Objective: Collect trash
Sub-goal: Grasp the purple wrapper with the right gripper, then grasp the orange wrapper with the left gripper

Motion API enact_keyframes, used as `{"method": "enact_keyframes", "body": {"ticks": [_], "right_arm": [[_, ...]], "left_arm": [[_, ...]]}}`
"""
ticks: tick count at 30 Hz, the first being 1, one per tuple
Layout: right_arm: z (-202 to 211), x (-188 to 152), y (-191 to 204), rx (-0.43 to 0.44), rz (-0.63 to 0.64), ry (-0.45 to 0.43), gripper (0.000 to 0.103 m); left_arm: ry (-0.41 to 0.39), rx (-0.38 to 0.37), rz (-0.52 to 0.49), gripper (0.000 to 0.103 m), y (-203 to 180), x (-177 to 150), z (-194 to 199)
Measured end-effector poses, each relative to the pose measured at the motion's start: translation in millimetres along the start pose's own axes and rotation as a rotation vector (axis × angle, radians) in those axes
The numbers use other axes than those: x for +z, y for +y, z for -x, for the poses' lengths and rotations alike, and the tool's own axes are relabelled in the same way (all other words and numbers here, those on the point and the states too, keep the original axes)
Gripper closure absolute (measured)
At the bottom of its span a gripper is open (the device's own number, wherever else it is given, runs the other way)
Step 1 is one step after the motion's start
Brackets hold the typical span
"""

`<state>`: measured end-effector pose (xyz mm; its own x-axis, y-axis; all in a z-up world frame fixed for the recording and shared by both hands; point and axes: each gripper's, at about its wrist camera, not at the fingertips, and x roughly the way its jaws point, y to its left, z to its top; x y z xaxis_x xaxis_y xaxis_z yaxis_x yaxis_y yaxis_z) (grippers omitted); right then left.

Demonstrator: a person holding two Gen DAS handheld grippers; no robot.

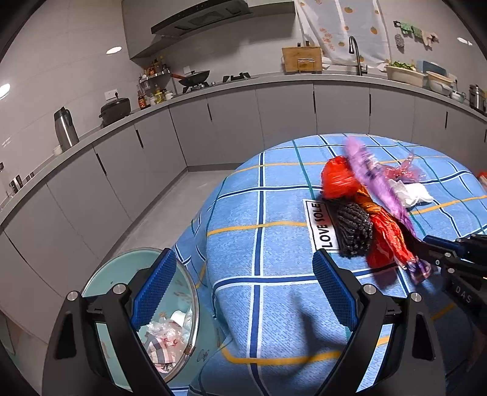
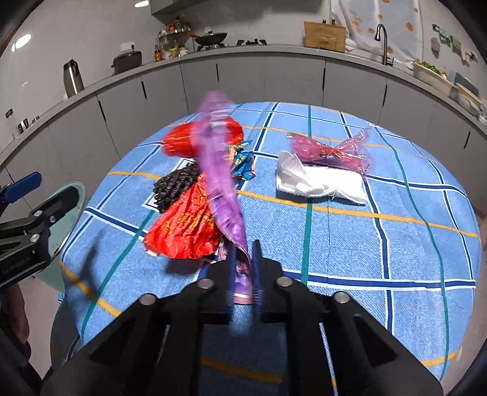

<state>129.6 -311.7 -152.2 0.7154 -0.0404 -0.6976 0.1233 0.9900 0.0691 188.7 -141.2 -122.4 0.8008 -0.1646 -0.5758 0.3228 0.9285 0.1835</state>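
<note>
Now right tongs (image 2: 243, 262) clamped on purple wrapper (image 2: 217, 164), left tongs (image 1: 243, 292) wide above trash bin (image 1: 100, 280)

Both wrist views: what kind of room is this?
Most likely a home kitchen. A wok sits on a gas hob under a range hood, and a sink tap stands on the grey counter that wraps round a cloth-covered table strewn with wrappers.

A white card (image 1: 322, 226) under the black bundle (image 1: 354, 230) reads "LOVE SOLE". The right gripper (image 1: 426, 246) shows "DAS". The yellow print on the red wrapper (image 2: 185, 227) is unreadable.
</note>
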Motion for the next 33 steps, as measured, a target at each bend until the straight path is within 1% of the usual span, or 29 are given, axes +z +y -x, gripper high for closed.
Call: {"method": "enact_keyframes", "body": {"ticks": [8,14,17,23,28,31,33], "right_arm": [[30.7,-4.7,-0.9,-0.011,-0.015,-0.107,0.099],[58.2,-8.3,-5.3,-0.064,-0.01,-0.2,0.099],[68.6,-9.2,-11.3,-0.068,-0.028,-0.225,0.099],[72.9,-19.1,-29.5,-0.1,-0.061,-0.226,0.099],[73.5,-25.1,-40.7,-0.114,-0.081,-0.224,0.099],[73.1,-27.9,-42.3,-0.117,-0.082,-0.225,0.099],[72.3,-29.7,-43.4,-0.116,-0.085,-0.223,0.099]], "left_arm": [[-0.013,-0.025,-0.023,0.014,-15.2,4.6,7.3],[-0.027,-0.069,-0.06,0.014,-41.0,8.9,13.7],[-0.031,-0.094,-0.083,0.014,-56.3,10.7,14.9],[-0.022,-0.144,-0.114,0.014,-82.6,13.7,10.7],[0.014,-0.177,-0.13,0.022,-101.6,11.3,-2.8],[0.028,-0.189,-0.139,0.031,-110.6,9.7,-8.2],[0.041,-0.212,-0.154,0.048,-117.3,8.5,-10.9]]}}
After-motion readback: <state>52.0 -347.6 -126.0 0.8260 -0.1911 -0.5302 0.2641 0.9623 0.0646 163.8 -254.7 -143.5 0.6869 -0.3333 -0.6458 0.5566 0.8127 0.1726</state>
